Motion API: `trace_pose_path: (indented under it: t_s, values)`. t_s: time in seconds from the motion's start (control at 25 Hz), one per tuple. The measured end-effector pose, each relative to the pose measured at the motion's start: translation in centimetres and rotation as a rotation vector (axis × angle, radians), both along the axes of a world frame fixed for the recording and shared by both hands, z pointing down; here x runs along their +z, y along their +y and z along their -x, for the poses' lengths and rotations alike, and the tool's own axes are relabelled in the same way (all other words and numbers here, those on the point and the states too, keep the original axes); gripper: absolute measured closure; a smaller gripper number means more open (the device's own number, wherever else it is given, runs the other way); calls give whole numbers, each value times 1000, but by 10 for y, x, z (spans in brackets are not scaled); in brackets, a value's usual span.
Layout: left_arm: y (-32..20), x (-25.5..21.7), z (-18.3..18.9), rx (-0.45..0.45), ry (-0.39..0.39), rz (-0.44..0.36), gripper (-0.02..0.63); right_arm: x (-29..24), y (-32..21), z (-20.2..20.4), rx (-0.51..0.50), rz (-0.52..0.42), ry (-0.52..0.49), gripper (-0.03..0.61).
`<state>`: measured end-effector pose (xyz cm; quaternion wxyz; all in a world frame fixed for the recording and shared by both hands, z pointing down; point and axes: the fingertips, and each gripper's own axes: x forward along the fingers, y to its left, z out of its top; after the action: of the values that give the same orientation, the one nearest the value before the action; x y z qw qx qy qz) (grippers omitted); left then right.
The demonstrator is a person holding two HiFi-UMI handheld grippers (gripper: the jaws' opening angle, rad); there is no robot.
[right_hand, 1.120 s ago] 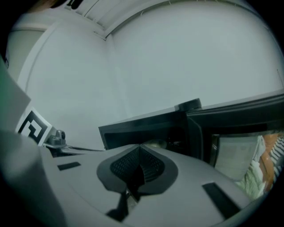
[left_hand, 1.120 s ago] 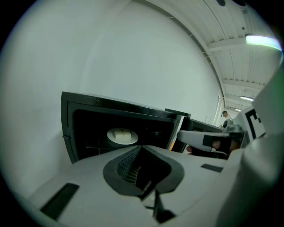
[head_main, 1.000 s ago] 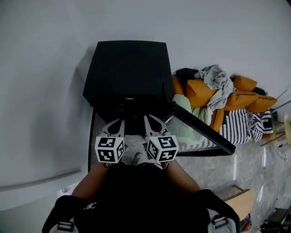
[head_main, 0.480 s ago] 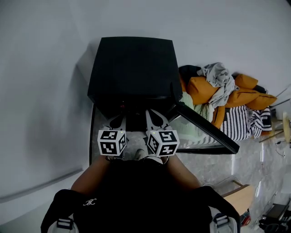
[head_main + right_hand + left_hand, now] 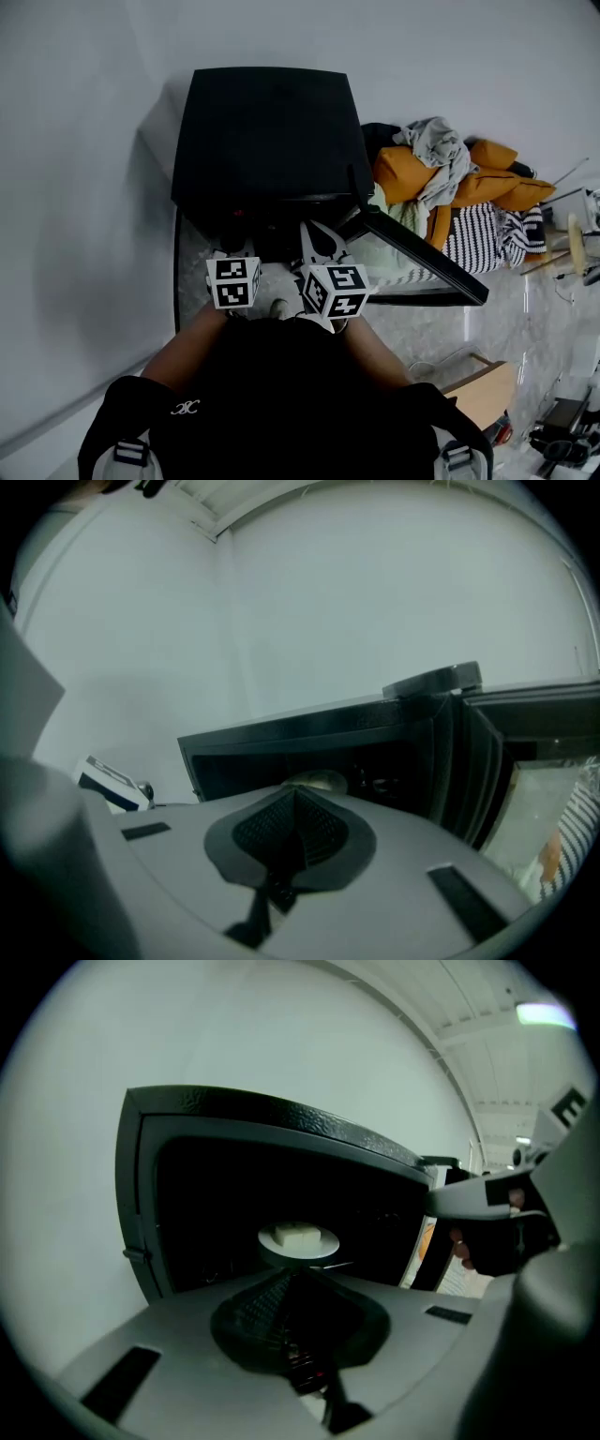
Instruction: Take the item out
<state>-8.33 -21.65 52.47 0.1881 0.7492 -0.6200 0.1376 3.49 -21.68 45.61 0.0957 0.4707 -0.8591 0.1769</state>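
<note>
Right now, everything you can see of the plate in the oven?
The plate is small, round, white, ceramic-looking. It lies flat inside the black oven, whose door stands open. A pale rectangular block rests on its middle. What it sits on is too dark to tell.

Head view: microwave (image 5: 267, 131) interior hidden under its own top. Left gripper view: pale block (image 5: 297, 1235) on plate (image 5: 323, 1247), too dim and small to name. Right gripper view: plate mostly behind right gripper (image 5: 293, 799)
</note>
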Motion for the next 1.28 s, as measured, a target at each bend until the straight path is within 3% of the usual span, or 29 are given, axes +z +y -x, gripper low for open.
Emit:
trace_pose_path:
  t_s: [0.08, 0.16, 0.24, 0.28, 0.44, 0.6, 0.68, 0.72, 0.96, 1.28]
  values:
    - [-4, 5, 1, 16, -64, -16, 600, 1, -1, 0, 8, 0, 6, 571]
    - [-7, 12, 1, 27, -86, -9, 552, 2, -1, -1, 15, 1, 11, 571]
    - [-10, 21, 2, 25, -59, 16, 530, 1, -2, -2, 21, 2, 14, 571]
    - [-11, 26, 3, 15, -2, 34, 520, 1, -2, -2, 23, 2, 16, 571]
    - [-15, 40, 6, -79, 457, 140, 520, 4, -2, -5, 32, 6, 29, 571]
    - [-23, 40, 13, -193, 882, 123, 518, 5, -1, -7, 39, 12, 42, 571]
    - [-27, 44, 19, -252, 1054, 124, 500, 6, -1, -6, 39, 19, 45, 571]
    - [-28, 46, 21, -268, 1097, 127, 497, 7, 0, -5, 38, 24, 46, 571]
    - [-36, 51, 28, -300, 1183, 125, 497, 7, 6, -8, 45, 30, 62, 571]
    - [-50, 57, 28, -306, 1198, 132, 499, 10, 6, -18, 80, 38, 71, 571]
